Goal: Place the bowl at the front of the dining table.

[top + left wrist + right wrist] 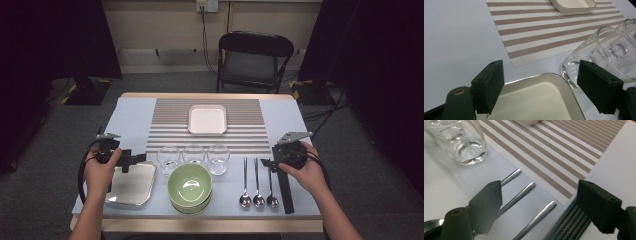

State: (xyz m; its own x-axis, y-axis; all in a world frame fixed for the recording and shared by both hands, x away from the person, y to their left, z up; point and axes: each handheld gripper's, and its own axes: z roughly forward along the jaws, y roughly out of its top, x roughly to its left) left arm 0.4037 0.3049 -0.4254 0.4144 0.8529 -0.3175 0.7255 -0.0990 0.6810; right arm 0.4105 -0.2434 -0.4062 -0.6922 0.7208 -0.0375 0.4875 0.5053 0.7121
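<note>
Left gripper (540,85), jaws spread wide and empty, hovers over the square metal tray (544,100) at the table's front-left corner, a glass (596,57) just beside. Right gripper (539,207), likewise released, hangs above three spoons (534,218) near the front-right edge, beside a black strip (567,222).

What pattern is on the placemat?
The placemat has brown and cream woven stripes, clearest in the right gripper view.

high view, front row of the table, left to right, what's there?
Left tongs over the metal tray → green bowls → three spoons → black strip, with the right tongs at its far end.
</note>
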